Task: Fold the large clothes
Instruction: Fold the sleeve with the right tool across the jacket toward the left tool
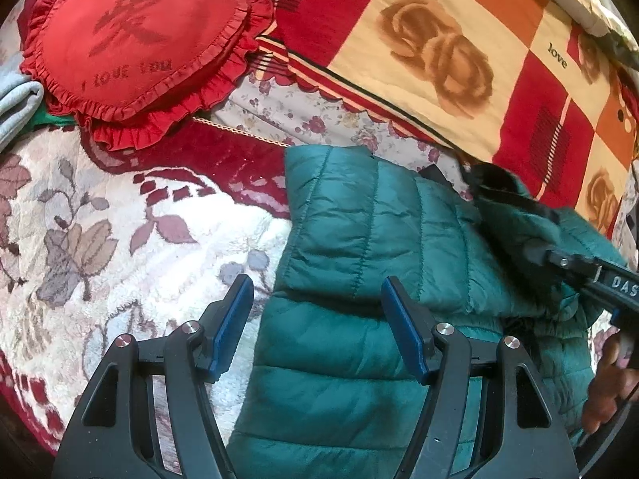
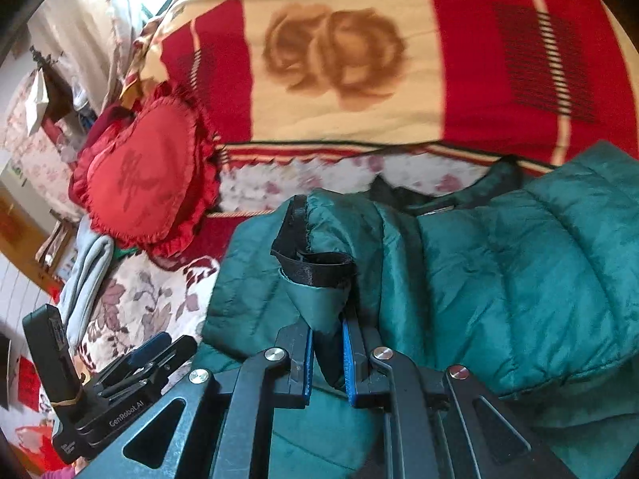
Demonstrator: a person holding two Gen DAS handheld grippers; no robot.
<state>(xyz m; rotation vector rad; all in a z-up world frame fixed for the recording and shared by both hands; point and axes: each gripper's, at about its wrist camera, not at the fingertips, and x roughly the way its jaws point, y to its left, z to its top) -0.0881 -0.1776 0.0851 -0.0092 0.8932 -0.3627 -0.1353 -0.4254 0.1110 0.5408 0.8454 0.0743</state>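
Right tongs (image 2: 326,353): clamped on a fold of the green quilted jacket (image 2: 499,279), black-trimmed cuff (image 2: 315,263) standing just beyond at 12 o'clock; left tongs (image 1: 317,325): spread wide, holding nothing, straddling the jacket's left edge. The jacket lies on the bed's floral blanket (image 1: 100,219), long axis running near to far; the right hand carries the sleeve, so it is judged to lead the next fold. Beyond, at 10 o'clock, the heart cushion (image 1: 135,40); farthest, the rose quilt (image 1: 439,48). The collar region is dark and indistinct; the jacket's near hem is cut off.
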